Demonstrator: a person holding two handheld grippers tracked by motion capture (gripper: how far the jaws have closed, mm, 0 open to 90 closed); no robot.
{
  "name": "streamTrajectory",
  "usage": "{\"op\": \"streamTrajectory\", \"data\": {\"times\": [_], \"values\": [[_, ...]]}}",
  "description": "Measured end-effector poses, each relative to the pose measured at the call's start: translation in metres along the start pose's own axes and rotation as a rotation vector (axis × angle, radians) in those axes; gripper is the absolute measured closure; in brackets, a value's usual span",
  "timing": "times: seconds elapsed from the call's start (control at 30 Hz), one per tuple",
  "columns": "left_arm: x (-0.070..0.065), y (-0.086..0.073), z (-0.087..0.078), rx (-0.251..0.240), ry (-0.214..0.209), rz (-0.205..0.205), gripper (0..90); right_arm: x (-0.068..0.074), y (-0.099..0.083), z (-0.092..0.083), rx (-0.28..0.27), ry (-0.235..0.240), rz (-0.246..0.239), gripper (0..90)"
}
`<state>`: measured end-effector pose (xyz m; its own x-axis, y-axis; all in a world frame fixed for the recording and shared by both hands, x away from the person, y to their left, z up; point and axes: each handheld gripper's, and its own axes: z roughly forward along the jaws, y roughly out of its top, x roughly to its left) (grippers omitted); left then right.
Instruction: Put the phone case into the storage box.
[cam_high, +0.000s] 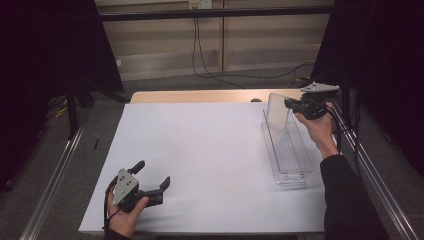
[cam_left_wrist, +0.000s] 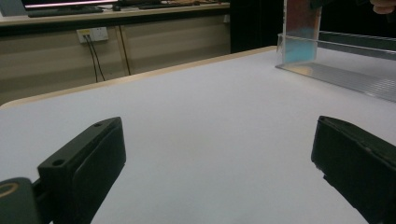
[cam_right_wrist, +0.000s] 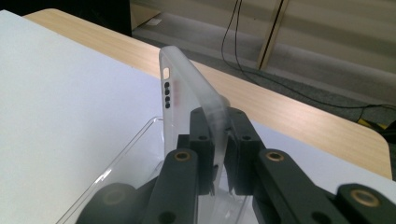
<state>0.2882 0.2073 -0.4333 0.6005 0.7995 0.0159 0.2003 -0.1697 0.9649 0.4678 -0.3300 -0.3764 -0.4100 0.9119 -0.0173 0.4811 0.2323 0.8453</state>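
Right gripper (cam_high: 291, 104): I have it clamped on the phone case (cam_high: 278, 111), at the far right of the table; in the right gripper view my jaws pinch the case's thin wall from both sides.
Phone case (cam_right_wrist: 187, 100): clear and frosted, standing upright on its edge at the far end of the tray (cam_high: 292, 167). I see a row of small holes and a slot along its narrow end in the right gripper view.
Tray (cam_right_wrist: 119, 168): clear plastic, long and narrow, lying flat on the white sheet (cam_high: 200, 155) along the table's right side.
Left gripper (cam_high: 152, 175): I hold it near the front left corner of the sheet, jaws spread wide with nothing between them, well apart from the case.
Left gripper view: bare sheet between my two jaws; the case (cam_left_wrist: 301, 30) and tray (cam_left_wrist: 345, 77) stand far off at the upper right.
Table (cam_high: 200, 96): a wooden edge shows beyond the sheet.
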Motion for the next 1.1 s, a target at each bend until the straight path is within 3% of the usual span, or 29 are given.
{"op": "streamTrajectory", "data": {"times": [0.27, 0.47, 0.7, 1.1], "values": [[-0.002, 0.0, 0.003, 0.012, -0.005, 0.028, 3.1, -0.007, 0.002, -0.003, 0.084, 0.004, 0.008, 82.0], [-0.003, 0.0, 0.004, 0.016, -0.013, 0.023, 3.1, -0.007, 0.009, 0.0, 0.135, 0.004, -0.001, 81.7], [-0.001, 0.0, 0.004, 0.014, -0.017, 0.009, 3.1, -0.005, 0.012, 0.005, 0.135, -0.021, -0.04, 80.5], [-0.001, 0.0, 0.005, 0.013, -0.02, 0.014, 3.1, -0.01, 0.012, 0.01, 0.163, -0.025, -0.051, 77.9]]}}
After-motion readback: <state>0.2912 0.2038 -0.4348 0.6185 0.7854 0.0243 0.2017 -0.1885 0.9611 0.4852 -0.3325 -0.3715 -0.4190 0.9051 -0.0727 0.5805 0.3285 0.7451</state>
